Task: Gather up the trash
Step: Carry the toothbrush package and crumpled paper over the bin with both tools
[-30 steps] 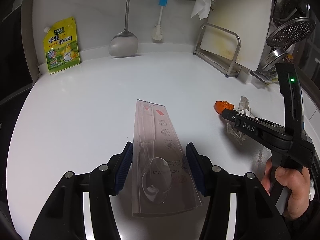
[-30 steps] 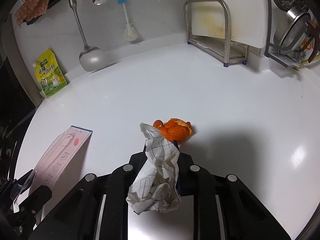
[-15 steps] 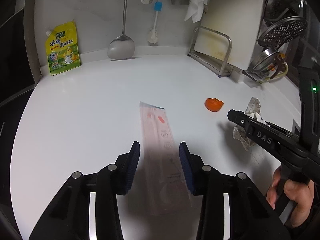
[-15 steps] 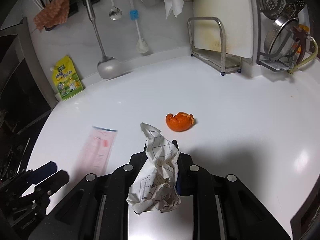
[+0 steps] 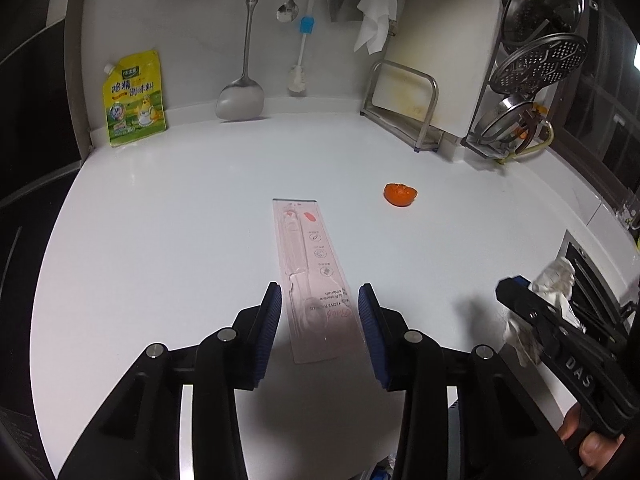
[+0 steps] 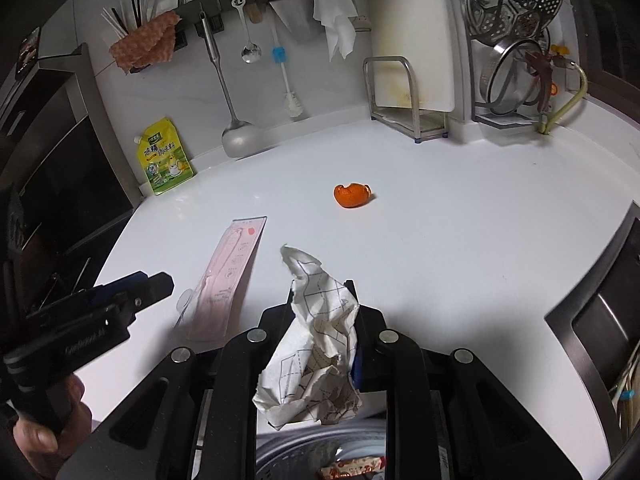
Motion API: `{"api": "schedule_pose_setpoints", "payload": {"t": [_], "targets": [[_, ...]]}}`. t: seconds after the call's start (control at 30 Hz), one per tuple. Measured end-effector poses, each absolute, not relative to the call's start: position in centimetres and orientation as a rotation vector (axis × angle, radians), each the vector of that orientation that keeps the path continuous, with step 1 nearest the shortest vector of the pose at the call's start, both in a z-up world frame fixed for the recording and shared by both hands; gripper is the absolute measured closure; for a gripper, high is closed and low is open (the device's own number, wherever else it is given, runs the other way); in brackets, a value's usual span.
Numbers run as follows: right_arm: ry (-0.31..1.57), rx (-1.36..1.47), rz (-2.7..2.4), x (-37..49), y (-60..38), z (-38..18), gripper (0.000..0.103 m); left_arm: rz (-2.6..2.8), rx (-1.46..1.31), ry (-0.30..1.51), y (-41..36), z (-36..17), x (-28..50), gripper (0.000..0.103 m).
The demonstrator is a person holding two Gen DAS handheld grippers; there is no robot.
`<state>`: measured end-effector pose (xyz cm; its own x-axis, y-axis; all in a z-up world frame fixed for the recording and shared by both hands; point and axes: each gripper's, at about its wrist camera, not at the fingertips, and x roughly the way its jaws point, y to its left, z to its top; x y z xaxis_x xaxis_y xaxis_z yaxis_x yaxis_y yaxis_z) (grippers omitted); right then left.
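Observation:
My left gripper [image 5: 320, 312] is open, its blue-padded fingers on either side of the near end of a long pink plastic spoon package [image 5: 312, 272] that lies flat on the white counter [image 5: 180, 240]. The package also shows in the right wrist view [image 6: 228, 276]. My right gripper [image 6: 320, 312] is shut on a crumpled white printed paper [image 6: 316, 356], held up near the counter's front edge; the paper also shows in the left wrist view [image 5: 552, 292]. An orange peel [image 6: 351, 195] lies alone mid-counter, also in the left wrist view [image 5: 401, 194].
A yellow seasoning pouch [image 5: 134, 98] leans on the back wall beside a hanging ladle [image 5: 240, 98] and brush [image 5: 298, 76]. A cutting board in a rack [image 5: 404, 108] and a dish rack [image 5: 520, 120] stand at back right. A bin with trash [image 6: 344, 464] sits below the counter's front edge.
Both grippers have pulled back and up from the counter. The right gripper carried the paper away from the orange peel toward the front edge. The left gripper stays open over the package.

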<state>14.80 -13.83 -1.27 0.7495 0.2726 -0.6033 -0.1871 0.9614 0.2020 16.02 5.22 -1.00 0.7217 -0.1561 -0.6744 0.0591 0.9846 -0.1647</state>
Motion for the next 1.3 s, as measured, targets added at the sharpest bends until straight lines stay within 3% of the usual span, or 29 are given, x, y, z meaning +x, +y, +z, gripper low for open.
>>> {"api": "schedule_pose_setpoints", "payload": {"t": [0.07,0.47,1.3], "targets": [[0.681,0.145,0.253,14.5,-14.2,-1.5,0.083,-0.11,-0.142,0.761,5.4,-1.2,16.2,0.045],[0.687,0.198,0.279,15.1,-15.4,-2.5,0.083,-0.058,-0.129,0.815,5.4,-2.8,20.0,0.012],[0.702,0.237,0.322,17.7,-15.8,-4.1,0.083,0.006,-0.009,0.957,3.1,-6.6,24.6,0.013]]}}
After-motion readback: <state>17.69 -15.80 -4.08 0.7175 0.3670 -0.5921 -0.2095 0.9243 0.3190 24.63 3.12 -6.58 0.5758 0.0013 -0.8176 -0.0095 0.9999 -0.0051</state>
